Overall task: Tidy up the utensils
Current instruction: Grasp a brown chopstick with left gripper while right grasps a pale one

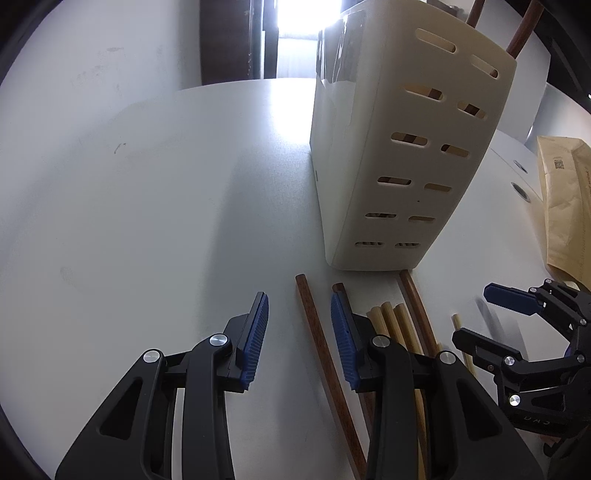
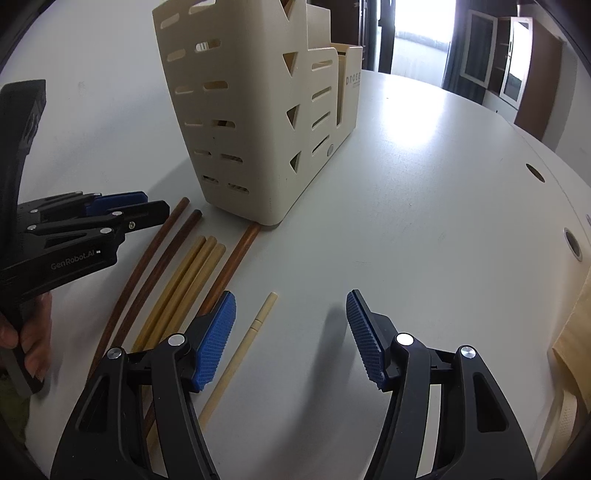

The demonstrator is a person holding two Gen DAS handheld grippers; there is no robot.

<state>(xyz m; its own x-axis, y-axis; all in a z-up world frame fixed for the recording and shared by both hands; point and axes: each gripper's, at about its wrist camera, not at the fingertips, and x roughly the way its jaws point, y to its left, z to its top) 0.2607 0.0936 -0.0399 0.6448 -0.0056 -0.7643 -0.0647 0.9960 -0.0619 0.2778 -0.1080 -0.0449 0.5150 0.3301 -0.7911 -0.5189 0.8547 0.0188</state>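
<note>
A cream slotted utensil holder (image 1: 399, 147) (image 2: 240, 110) stands on the white table (image 1: 147, 221), with brown chopsticks (image 1: 521, 33) sticking out of its top. In front of it lie several loose chopsticks, some dark brown (image 2: 147, 258) and some pale (image 2: 184, 273). My left gripper (image 1: 299, 328) (image 2: 157, 206) is open low over the table, and one dark brown chopstick (image 1: 317, 343) lies between its blue pads (image 1: 255, 332) untouched. My right gripper (image 2: 290, 314) (image 1: 476, 314) is open too, with a single pale chopstick (image 2: 255, 328) lying just inside its left pad (image 2: 216, 332).
A brown paper envelope (image 1: 565, 206) (image 2: 576, 332) lies at the table's right side. Round cable holes (image 2: 572, 243) sit in the tabletop near it. A person's hand (image 2: 33, 343) holds the left gripper's handle. A bright doorway and cabinets are beyond the table.
</note>
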